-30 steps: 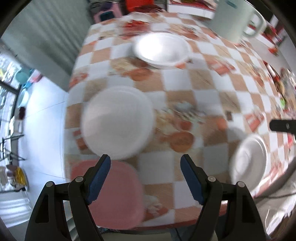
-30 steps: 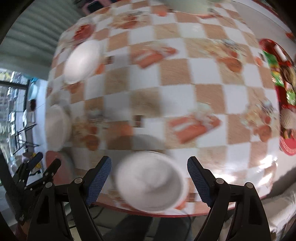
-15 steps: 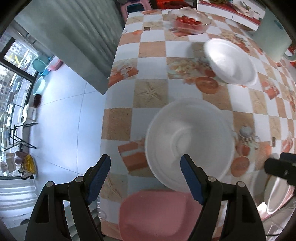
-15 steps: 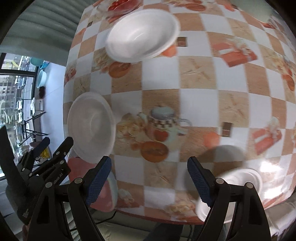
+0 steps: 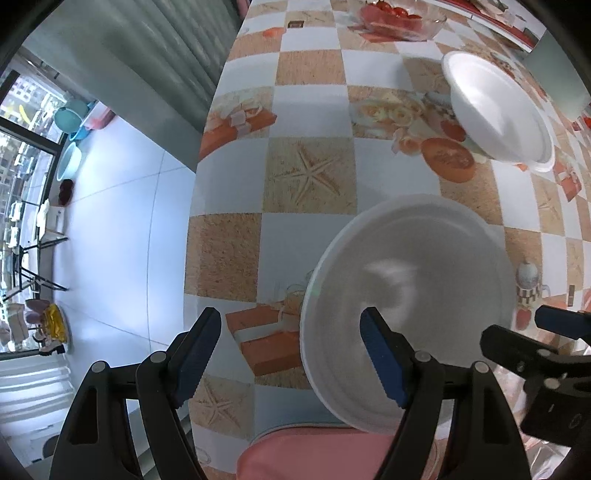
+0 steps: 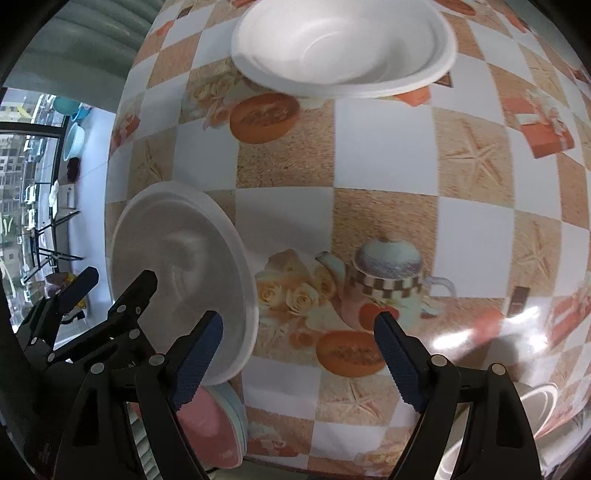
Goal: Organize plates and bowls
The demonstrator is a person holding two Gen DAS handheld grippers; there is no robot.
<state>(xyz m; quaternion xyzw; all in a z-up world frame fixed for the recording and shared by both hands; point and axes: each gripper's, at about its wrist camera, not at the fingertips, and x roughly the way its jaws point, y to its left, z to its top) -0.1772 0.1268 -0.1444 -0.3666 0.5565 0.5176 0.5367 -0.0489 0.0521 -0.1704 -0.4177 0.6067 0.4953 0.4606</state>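
A white plate (image 5: 424, 266) lies near the table's front left edge; it also shows in the right wrist view (image 6: 192, 266). My left gripper (image 5: 291, 354) is open, its right finger over the plate's left rim and its left finger outside it. A white bowl (image 5: 495, 110) stands farther back, also in the right wrist view (image 6: 343, 44). A pink plate (image 5: 325, 458) on a stack lies at the front edge, also in the right wrist view (image 6: 207, 428). My right gripper (image 6: 295, 350) is open and empty above the tablecloth, right of the white plate.
A glass bowl of tomatoes (image 5: 399, 18) stands at the back. Another white bowl (image 6: 517, 432) sits at the front right edge. The table's left edge (image 5: 195, 206) drops to a tiled floor. The checkered cloth shows a printed teapot (image 6: 388, 280).
Both grippers have moved left and closer to the table. The left gripper now straddles the white plate's left rim. The right gripper has left the front right bowl behind.
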